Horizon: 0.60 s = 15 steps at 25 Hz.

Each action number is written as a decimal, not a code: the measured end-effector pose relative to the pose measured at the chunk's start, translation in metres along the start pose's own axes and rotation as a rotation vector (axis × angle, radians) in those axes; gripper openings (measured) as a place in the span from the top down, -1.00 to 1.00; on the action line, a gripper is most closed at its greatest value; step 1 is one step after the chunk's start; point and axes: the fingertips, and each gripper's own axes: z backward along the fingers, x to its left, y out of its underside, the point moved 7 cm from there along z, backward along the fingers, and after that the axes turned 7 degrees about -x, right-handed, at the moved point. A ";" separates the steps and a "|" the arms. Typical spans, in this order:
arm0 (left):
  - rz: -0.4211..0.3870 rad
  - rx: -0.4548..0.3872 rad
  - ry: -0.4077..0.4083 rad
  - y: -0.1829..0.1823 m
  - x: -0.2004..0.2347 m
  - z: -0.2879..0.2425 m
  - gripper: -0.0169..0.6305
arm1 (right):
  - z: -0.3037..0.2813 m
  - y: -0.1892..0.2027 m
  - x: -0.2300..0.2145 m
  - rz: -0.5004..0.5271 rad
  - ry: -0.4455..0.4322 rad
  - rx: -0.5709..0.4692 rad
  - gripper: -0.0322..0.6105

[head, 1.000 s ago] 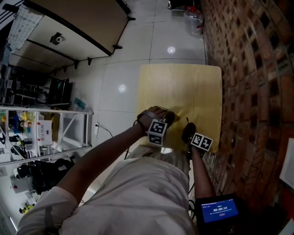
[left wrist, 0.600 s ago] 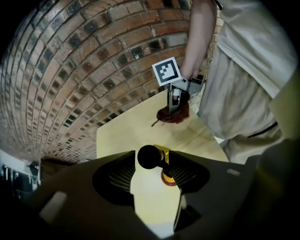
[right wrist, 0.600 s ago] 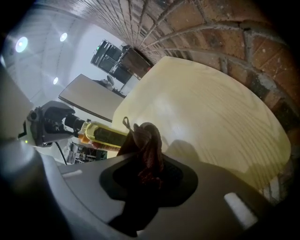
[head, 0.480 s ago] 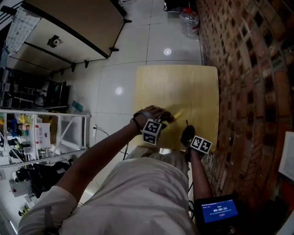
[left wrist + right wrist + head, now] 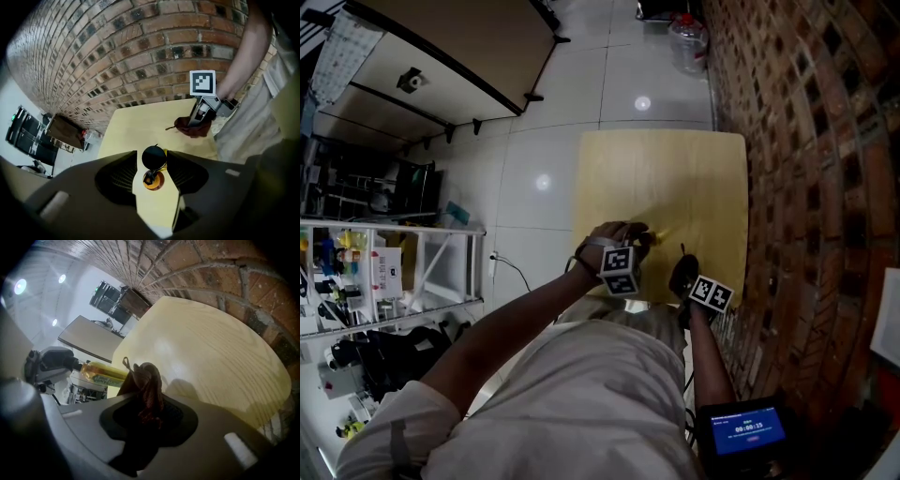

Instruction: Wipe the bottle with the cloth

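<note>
A yellow bottle [image 5: 104,371] with a green label and a black cap [image 5: 154,157] lies roughly level between the jaws of my left gripper [image 5: 152,155]. The jaws are closing, and a thin gap still shows beside the cap. I cannot tell whether the bottle rests on the table. My right gripper [image 5: 198,121] is shut on a bunched dark red cloth [image 5: 147,385], close to the bottle's right. In the head view both grippers sit at the near edge of the pale wooden table [image 5: 675,178], the left gripper [image 5: 639,246] beside the right gripper [image 5: 682,272].
A brick wall [image 5: 806,141] runs along the table's right side. A water jug [image 5: 692,42] stands on the tiled floor beyond the table. A shelf rack [image 5: 384,272] and large tables [image 5: 441,56] stand to the left. A lit screen [image 5: 748,429] is at my right hip.
My left gripper shifted slightly left and came back, and the bottle's yellow body now shows past it. The right gripper has stayed put with the cloth.
</note>
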 end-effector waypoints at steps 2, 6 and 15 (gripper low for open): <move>0.002 0.012 0.012 -0.001 -0.001 -0.002 0.38 | 0.000 0.002 -0.001 0.001 0.002 0.004 0.64; -0.132 0.009 0.071 -0.001 -0.006 -0.003 0.40 | 0.000 0.002 -0.002 -0.001 0.002 0.003 0.64; -0.533 -0.072 0.225 0.007 -0.014 0.004 0.40 | 0.004 -0.009 0.016 0.071 -0.054 -0.013 0.64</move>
